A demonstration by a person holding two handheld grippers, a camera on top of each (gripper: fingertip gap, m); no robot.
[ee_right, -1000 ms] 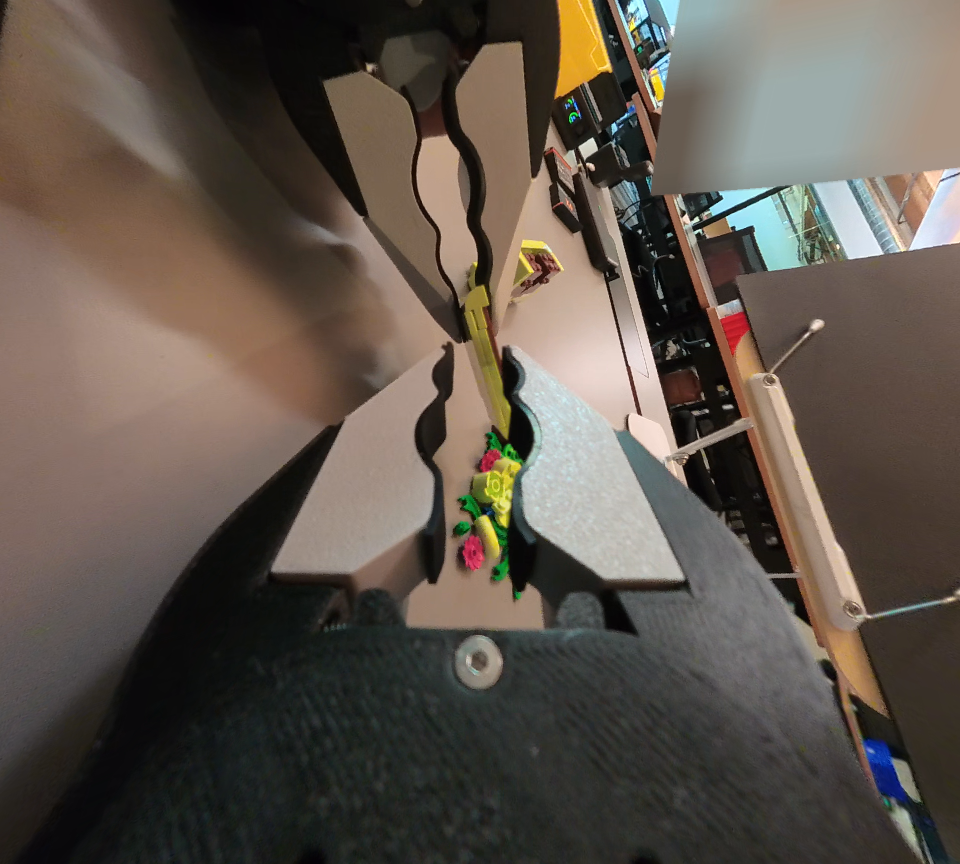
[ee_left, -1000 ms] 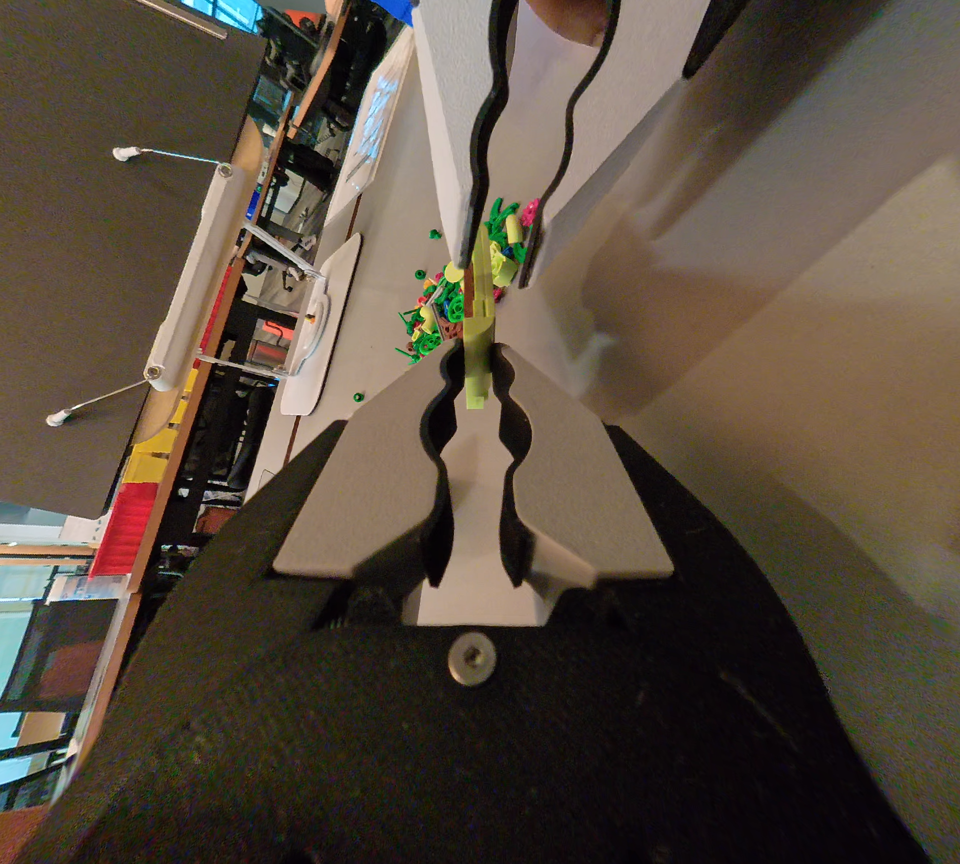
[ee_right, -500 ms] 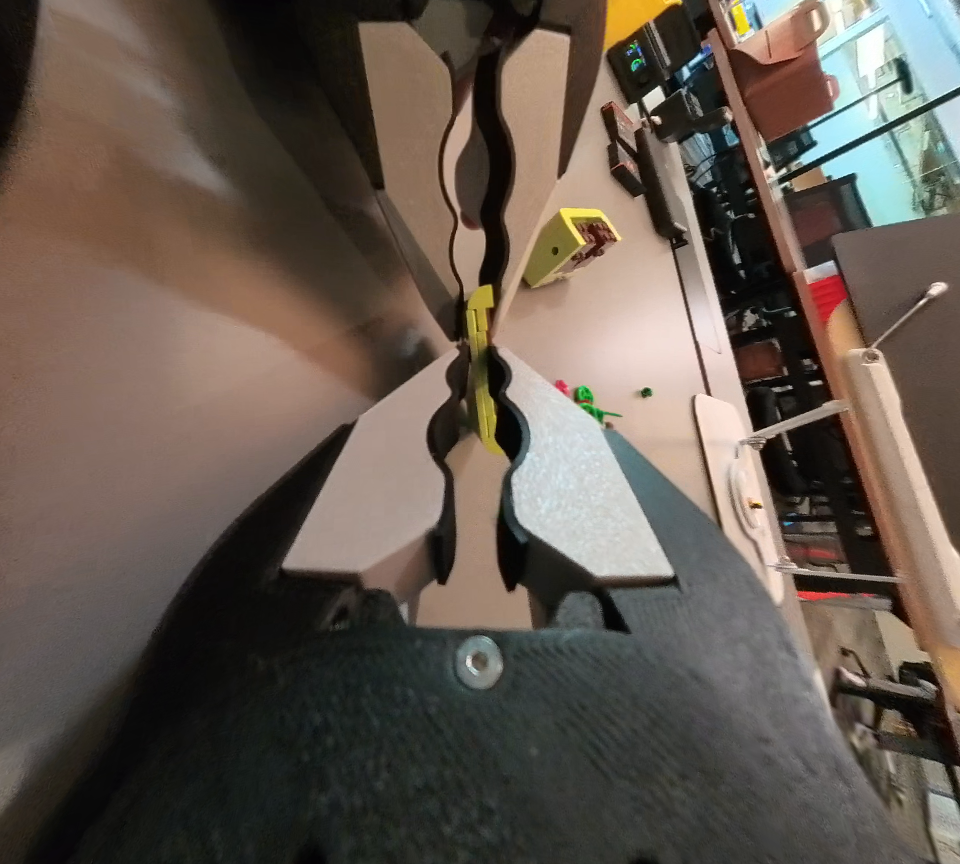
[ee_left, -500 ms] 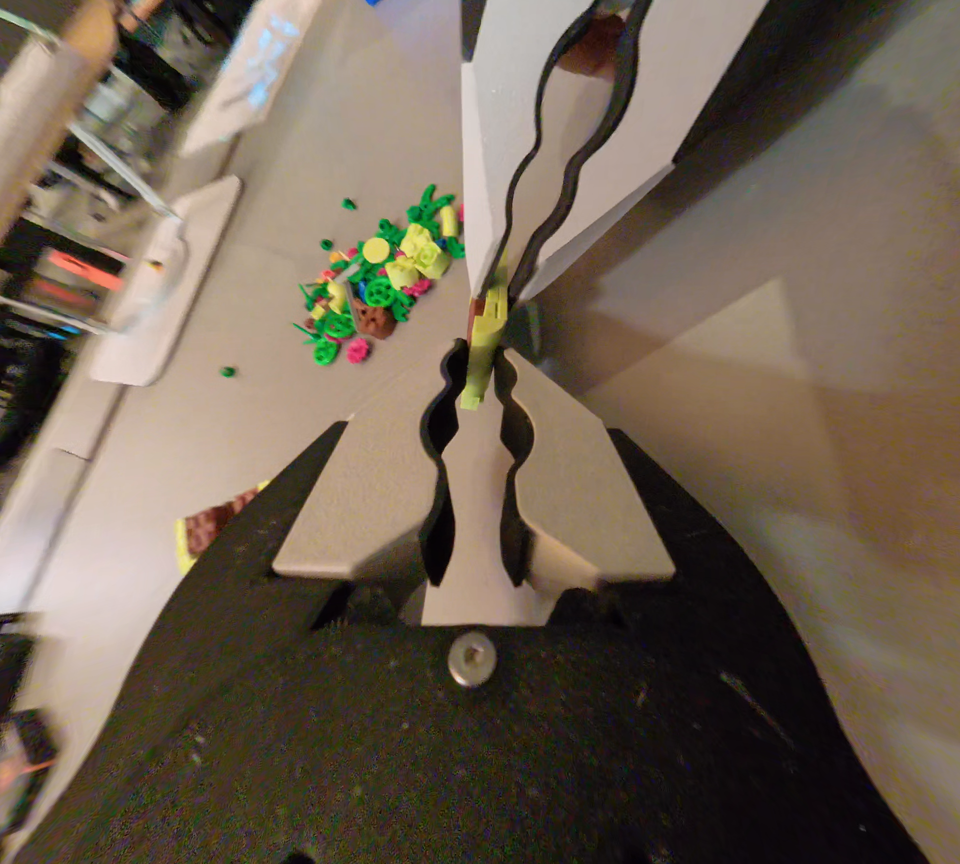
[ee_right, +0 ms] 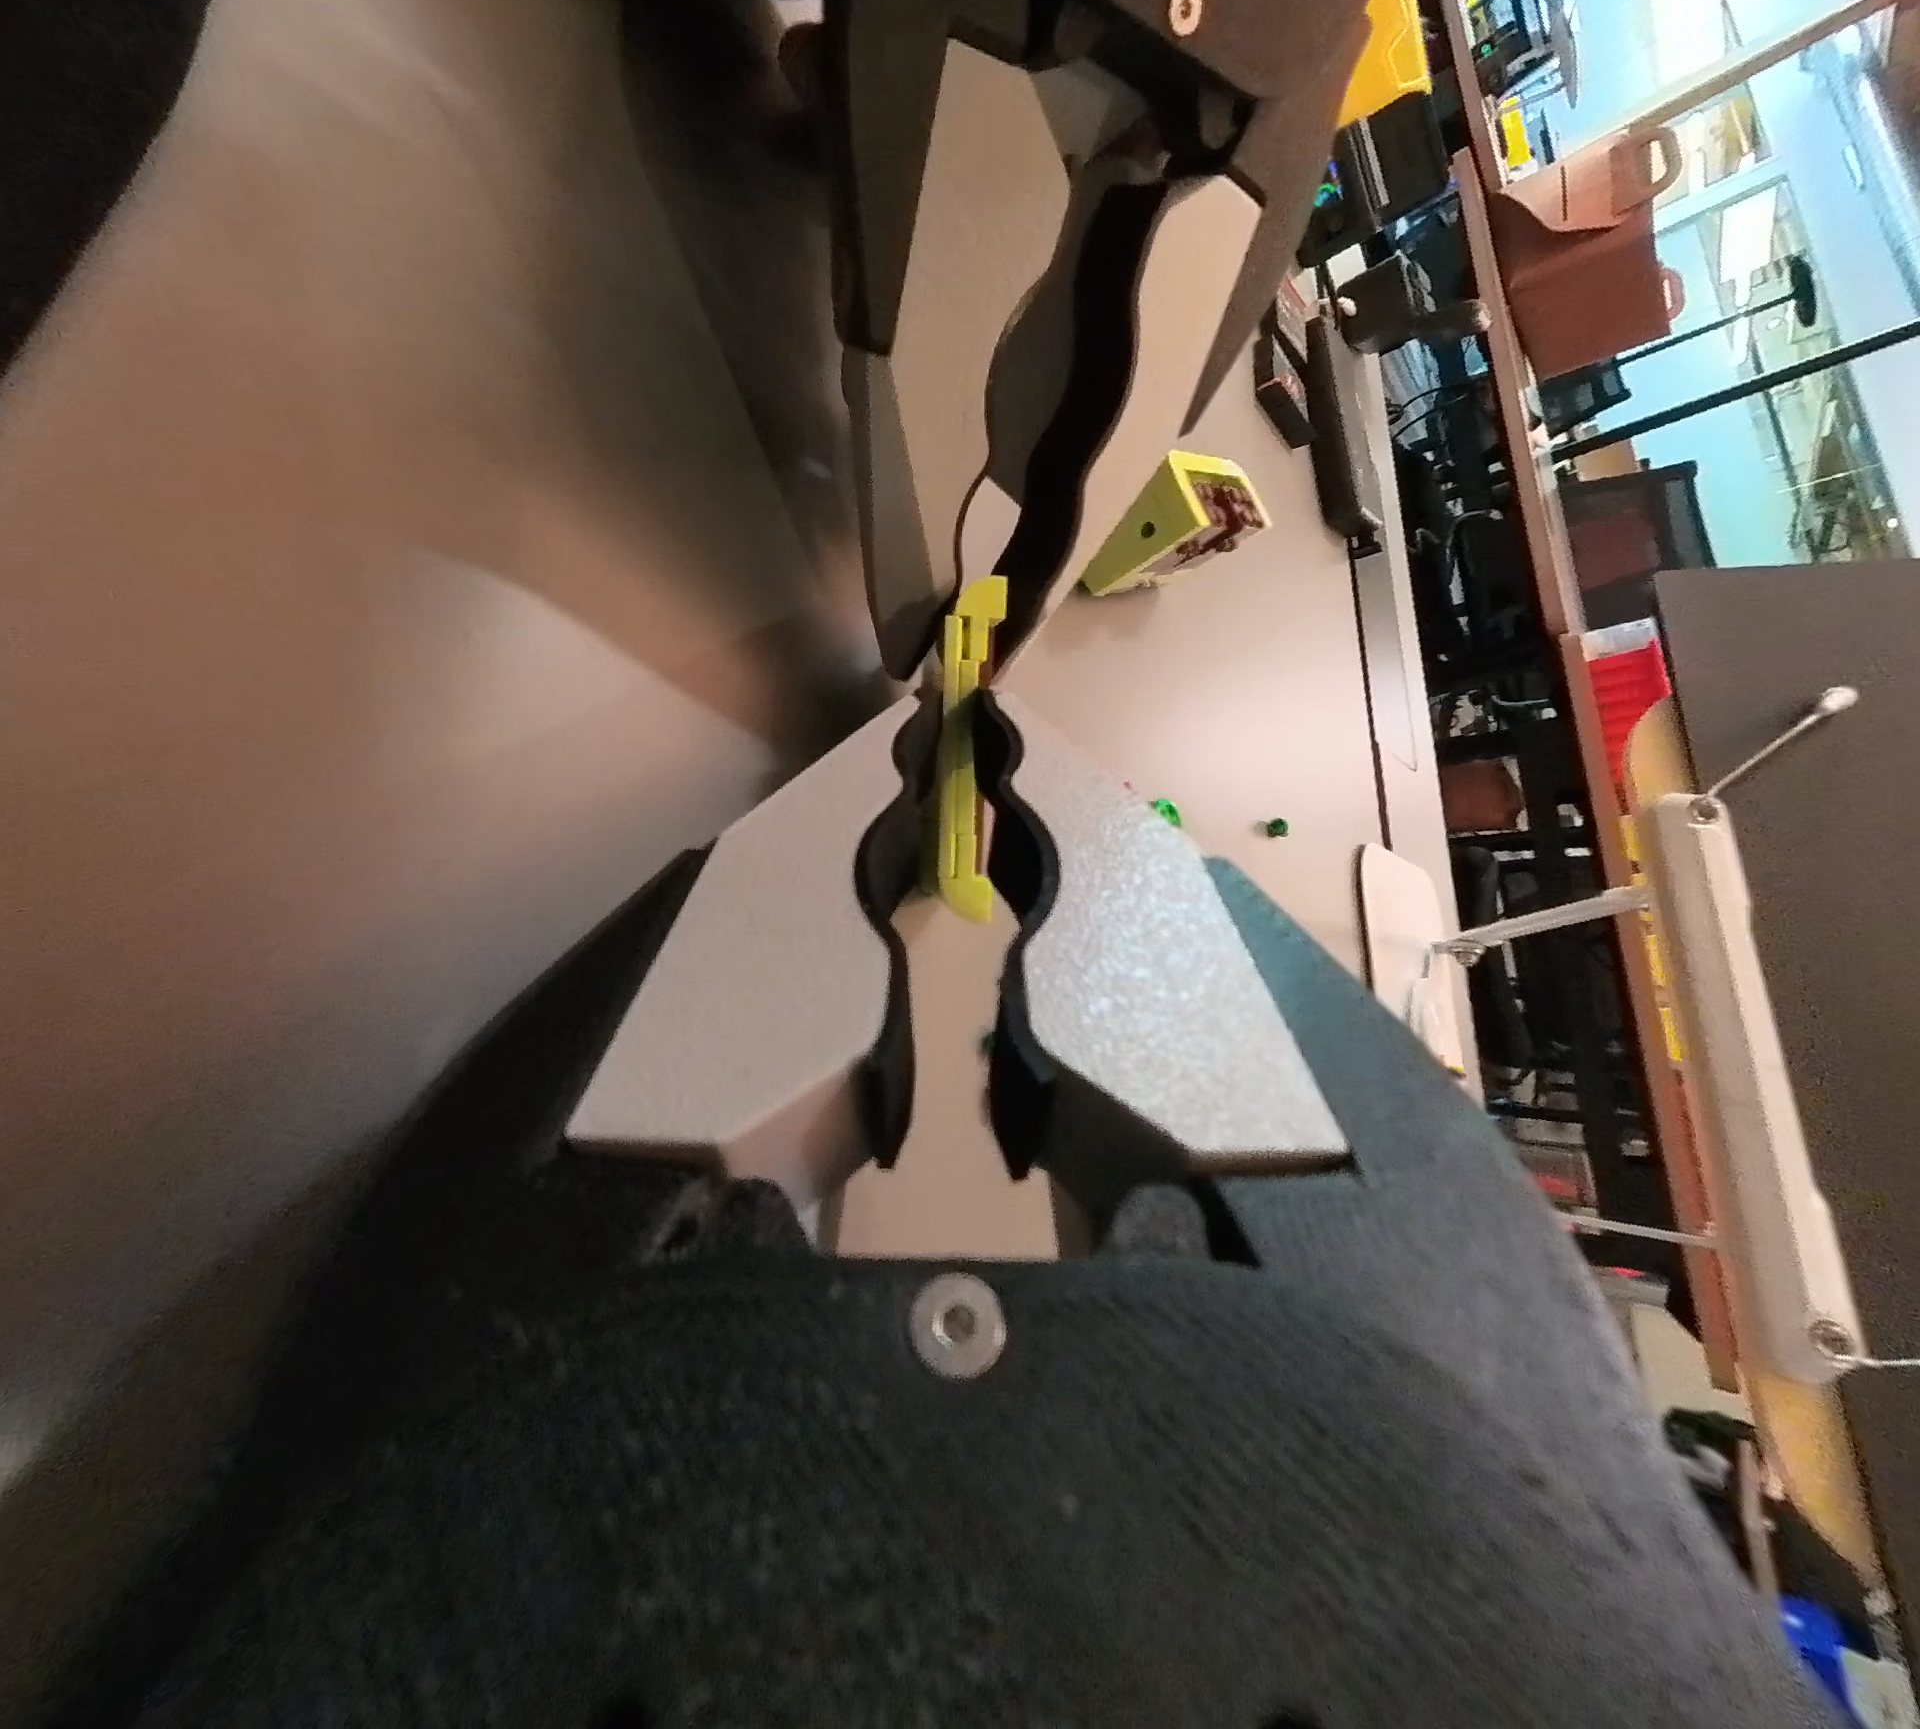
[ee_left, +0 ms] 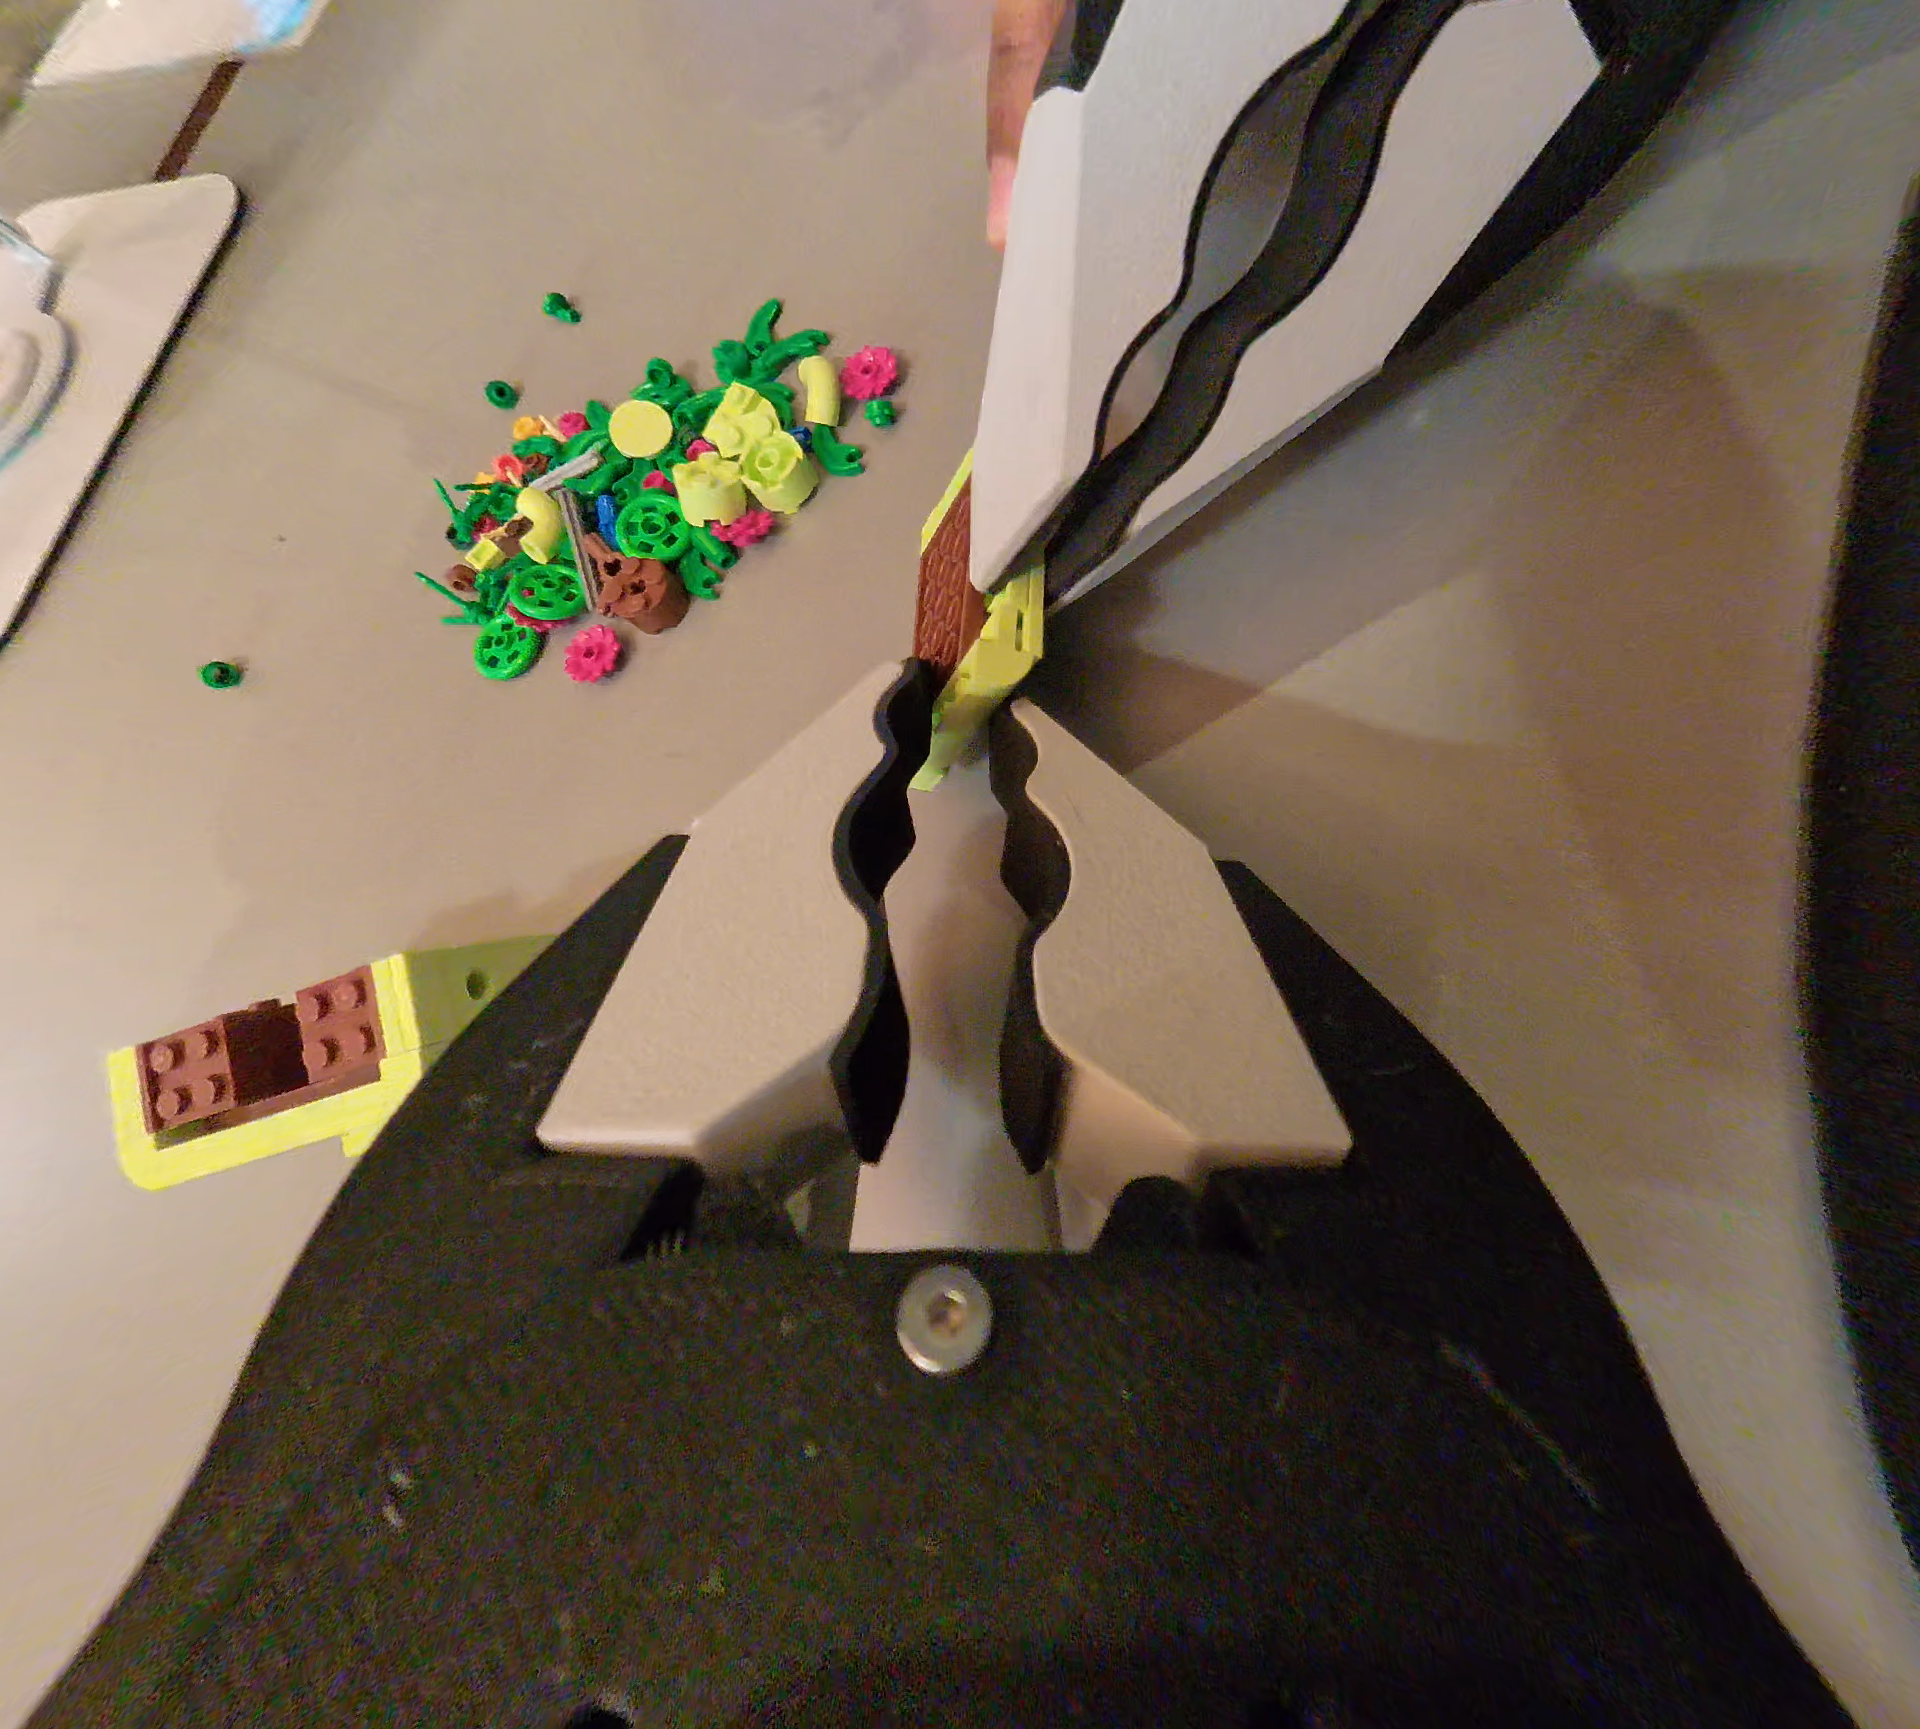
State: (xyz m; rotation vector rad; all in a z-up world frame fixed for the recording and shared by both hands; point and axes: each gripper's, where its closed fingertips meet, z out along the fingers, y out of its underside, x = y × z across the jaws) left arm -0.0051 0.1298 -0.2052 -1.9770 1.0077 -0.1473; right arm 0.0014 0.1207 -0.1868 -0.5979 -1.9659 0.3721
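Both claws, left [ee_left: 961,723] and right [ee_right: 961,723], pinch one lime plate [ee_left: 987,656]; uneven pulling could snap it loose onto the table [ee_left: 623,121].

The left gripper [ee_left: 961,718] and right gripper [ee_right: 951,723] meet tip to tip above the table — both pinched nearly closed on the same thin plate [ee_left: 982,651], the right one angled in from above.

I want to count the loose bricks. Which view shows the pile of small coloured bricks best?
The left wrist view: the pile of small coloured bricks lies in full sight on the table. The right wrist view shows only two stray green pieces; the gripper hides the rest.
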